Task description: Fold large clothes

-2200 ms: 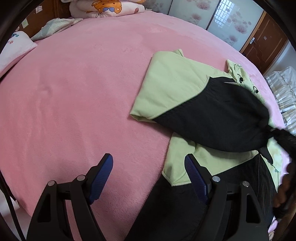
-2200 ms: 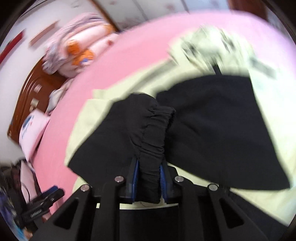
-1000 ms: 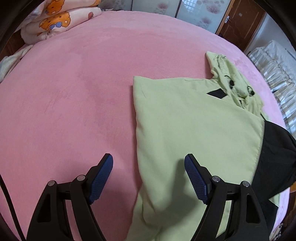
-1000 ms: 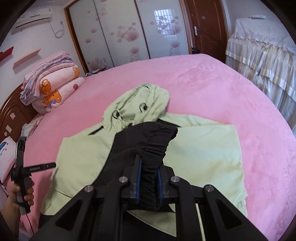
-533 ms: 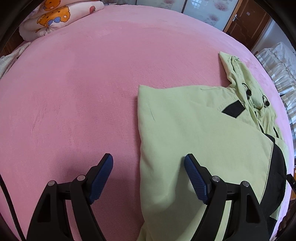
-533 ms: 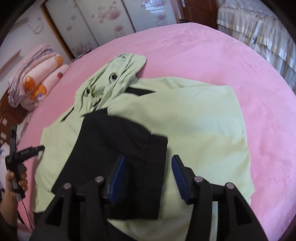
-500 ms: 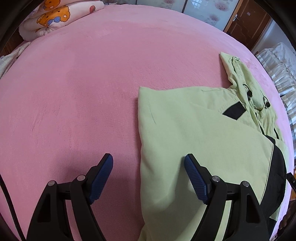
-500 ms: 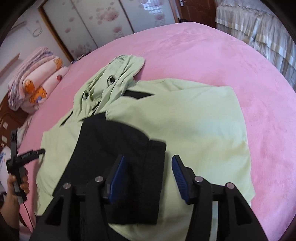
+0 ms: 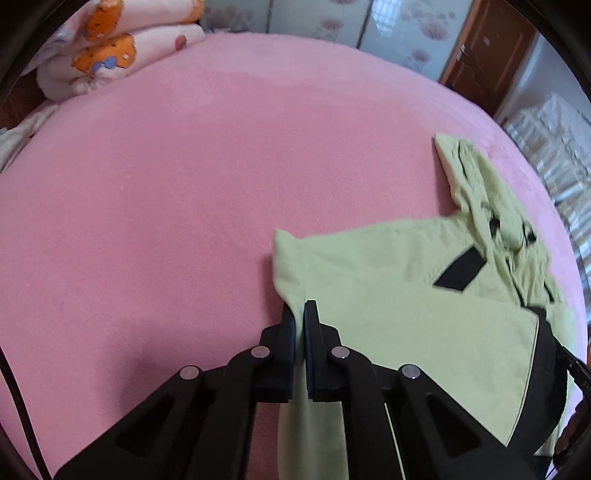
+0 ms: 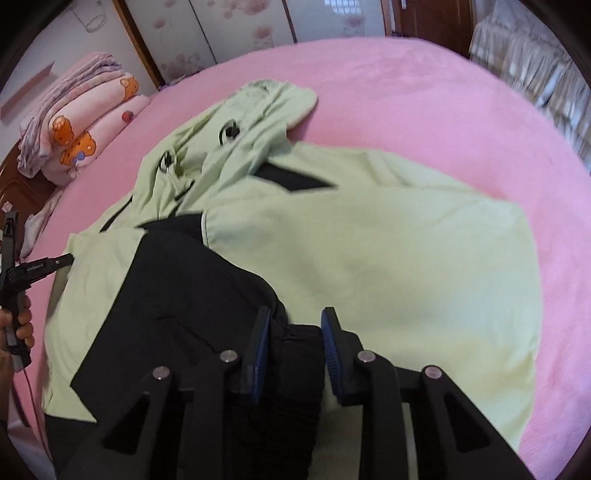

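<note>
A light green hooded jacket with black sleeve ends lies on the pink bed, hood toward the far side. It also shows in the left wrist view. My left gripper is shut on the jacket's left edge near its shoulder corner. It also shows at the left of the right wrist view. My right gripper is open, its fingers on either side of the black sleeve cuff, which lies folded across the jacket's body.
Folded pink quilts with orange bears are stacked at the bed's far left, also in the left wrist view. Wardrobe doors and a brown door stand behind. A white frilled bed is at the right.
My left gripper has closed on the jacket's left edge. My right gripper let go of the black sleeve, which now lies across the jacket, and stays open over the cuff.
</note>
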A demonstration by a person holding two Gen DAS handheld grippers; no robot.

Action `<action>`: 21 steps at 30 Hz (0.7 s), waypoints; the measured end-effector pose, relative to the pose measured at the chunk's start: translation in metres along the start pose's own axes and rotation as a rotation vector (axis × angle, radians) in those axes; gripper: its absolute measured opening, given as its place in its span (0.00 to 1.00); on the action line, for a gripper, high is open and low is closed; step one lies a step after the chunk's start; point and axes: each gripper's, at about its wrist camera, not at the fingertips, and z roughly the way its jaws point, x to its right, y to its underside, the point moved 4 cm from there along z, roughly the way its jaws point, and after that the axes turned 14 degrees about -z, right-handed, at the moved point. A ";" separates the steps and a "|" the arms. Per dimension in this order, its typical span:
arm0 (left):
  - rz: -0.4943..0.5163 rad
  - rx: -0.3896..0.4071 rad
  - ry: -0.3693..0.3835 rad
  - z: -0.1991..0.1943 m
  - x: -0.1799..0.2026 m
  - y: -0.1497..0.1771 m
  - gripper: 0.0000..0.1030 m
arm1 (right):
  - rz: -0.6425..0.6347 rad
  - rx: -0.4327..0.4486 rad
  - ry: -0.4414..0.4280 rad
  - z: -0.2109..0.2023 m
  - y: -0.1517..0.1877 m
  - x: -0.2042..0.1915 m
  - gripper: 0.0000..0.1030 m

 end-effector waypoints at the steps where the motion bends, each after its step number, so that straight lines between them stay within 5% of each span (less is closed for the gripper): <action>1: -0.016 0.013 0.007 -0.004 -0.003 -0.004 0.02 | 0.012 0.028 0.013 -0.003 -0.005 0.003 0.25; 7: 0.019 0.062 -0.074 0.013 0.004 -0.006 0.02 | -0.021 0.073 0.104 0.013 -0.024 0.001 0.25; 14: 0.083 0.064 -0.145 0.022 0.007 -0.002 0.05 | 0.017 -0.009 0.088 0.033 -0.018 0.010 0.34; 21: 0.159 0.114 -0.186 -0.030 0.023 0.012 0.52 | -0.027 0.061 0.176 -0.020 -0.014 -0.015 0.42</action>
